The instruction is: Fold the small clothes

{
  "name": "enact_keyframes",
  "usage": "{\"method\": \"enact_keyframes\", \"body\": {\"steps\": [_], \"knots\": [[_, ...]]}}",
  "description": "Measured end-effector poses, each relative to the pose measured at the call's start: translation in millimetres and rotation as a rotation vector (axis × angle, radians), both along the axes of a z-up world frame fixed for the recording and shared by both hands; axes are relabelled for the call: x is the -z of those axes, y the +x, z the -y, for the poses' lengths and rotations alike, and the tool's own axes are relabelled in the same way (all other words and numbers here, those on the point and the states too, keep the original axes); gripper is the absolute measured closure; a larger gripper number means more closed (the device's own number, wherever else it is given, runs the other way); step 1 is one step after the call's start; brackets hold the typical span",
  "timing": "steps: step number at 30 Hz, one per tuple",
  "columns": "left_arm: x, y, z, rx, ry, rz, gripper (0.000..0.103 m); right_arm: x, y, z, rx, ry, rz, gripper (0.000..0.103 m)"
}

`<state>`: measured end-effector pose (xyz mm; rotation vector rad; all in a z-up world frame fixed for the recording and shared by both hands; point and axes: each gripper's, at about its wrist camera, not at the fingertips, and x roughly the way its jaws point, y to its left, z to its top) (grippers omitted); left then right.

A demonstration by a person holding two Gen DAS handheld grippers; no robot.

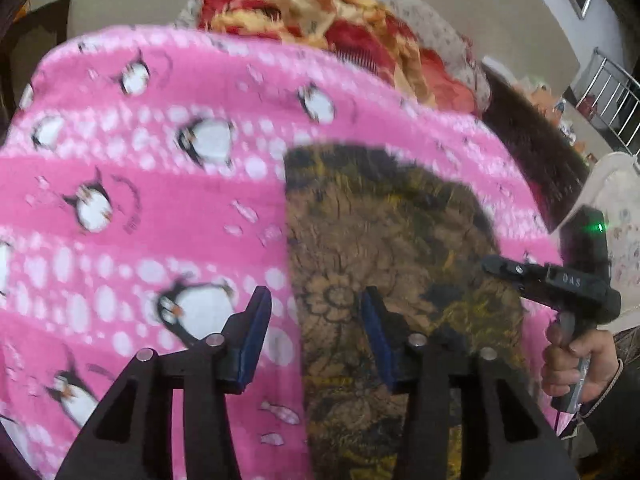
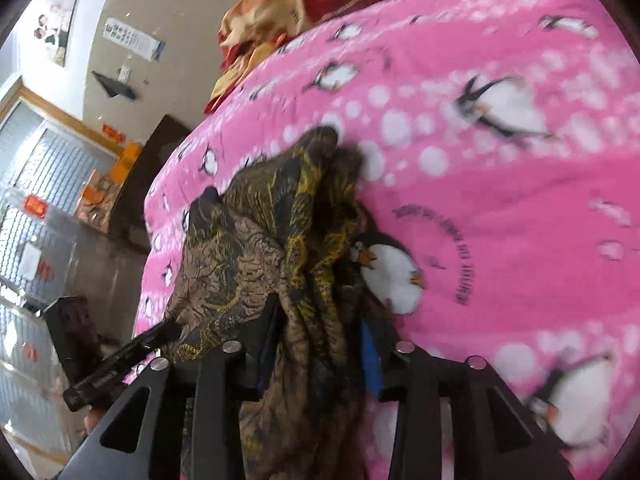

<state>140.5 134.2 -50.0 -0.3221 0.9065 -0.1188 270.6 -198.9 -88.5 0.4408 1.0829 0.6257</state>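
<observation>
Brown-gold patterned cloth garment [image 2: 280, 240] lies on pink penguin fleece blanket [image 2: 500, 208]. Right gripper [image 2: 320, 340] jaws partly open, bunched fabric between; left gripper [image 1: 316, 336] half-open, empty. Risk: loose bunch slips, fold skews.

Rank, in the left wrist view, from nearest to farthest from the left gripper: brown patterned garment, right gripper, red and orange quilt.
1. Brown patterned garment, directly under the left gripper.
2. Right gripper, off to the right.
3. Red and orange quilt, at the far top.

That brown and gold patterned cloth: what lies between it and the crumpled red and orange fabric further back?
Only the pink penguin-print fleece blanket; the left wrist view shows it best.
</observation>
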Motion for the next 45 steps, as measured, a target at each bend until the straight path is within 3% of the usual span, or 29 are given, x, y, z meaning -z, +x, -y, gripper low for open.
{"method": "enact_keyframes", "body": {"steps": [3, 6, 10, 12, 13, 15, 16, 18, 20, 22, 25, 28, 29, 31, 32, 36, 38, 40, 42, 45], "knots": [[-24, -6, -6, -0.016, -0.006, 0.059, 0.057, -45, -26, 7, -0.017, -0.055, 0.145, 0.06], [-29, -1, 14, 0.022, -0.025, 0.077, 0.057, -89, -69, -21, -0.162, -0.129, 0.341, 0.06], [-9, 18, 49, 0.04, 0.014, 0.055, 0.057, -89, -109, -79, -0.35, -0.299, 0.488, 0.06], [3, 27, 59, 0.005, 0.049, 0.052, 0.056, -72, -109, -98, -0.381, -0.355, 0.487, 0.06], [8, 26, 59, -0.009, 0.061, 0.05, 0.053, -56, -108, -107, -0.404, -0.43, 0.489, 0.06], [23, 28, 59, -0.044, 0.042, 0.029, 0.052, -18, -103, -106, -0.441, -0.561, 0.44, 0.063], [28, 27, 61, -0.036, 0.028, 0.041, 0.049, -4, -102, -92, -0.432, -0.579, 0.449, 0.063], [32, 21, 69, -0.001, 0.075, 0.094, 0.042, 0, -93, -71, -0.378, -0.483, 0.412, 0.059], [34, 20, 80, 0.036, 0.124, 0.114, 0.033, 2, -91, -67, -0.367, -0.463, 0.402, 0.059], [35, 23, 85, 0.065, 0.138, 0.109, 0.024, -2, -91, -68, -0.358, -0.472, 0.393, 0.059], [36, 24, 74, 0.059, 0.067, 0.113, 0.023, -33, -113, -72, -0.367, -0.47, 0.441, 0.062], [39, 24, 65, 0.039, -0.009, 0.121, 0.023, -55, -156, -76, -0.481, -0.405, 0.509, 0.062], [39, 24, 65, 0.04, -0.004, 0.121, 0.023, -52, -166, -80, -0.514, -0.424, 0.511, 0.062], [39, 24, 65, 0.043, 0.012, 0.118, 0.023, -22, -174, -87, -0.572, -0.564, 0.466, 0.063], [39, 23, 66, 0.042, 0.02, 0.119, 0.023, -12, -176, -84, -0.565, -0.577, 0.476, 0.063], [23, 26, 71, 0.048, 0.069, 0.087, 0.023, -31, -161, -75, -0.527, -0.487, 0.397, 0.064], [5, 33, 65, 0.038, 0.021, 0.1, 0.023, -54, -154, -72, -0.504, -0.434, 0.428, 0.064], [-13, 49, 59, -0.007, 0.046, 0.126, 0.023, -70, -136, -72, -0.433, -0.462, 0.478, 0.064], [-13, 77, 55, -0.033, 0.082, 0.073, 0.023, -78, -108, -74, -0.333, -0.516, 0.499, 0.064], [8, 111, 52, -0.068, 0.112, -0.063, 0.023, -77, -68, -82, -0.275, -0.468, 0.503, 0.064]]}}
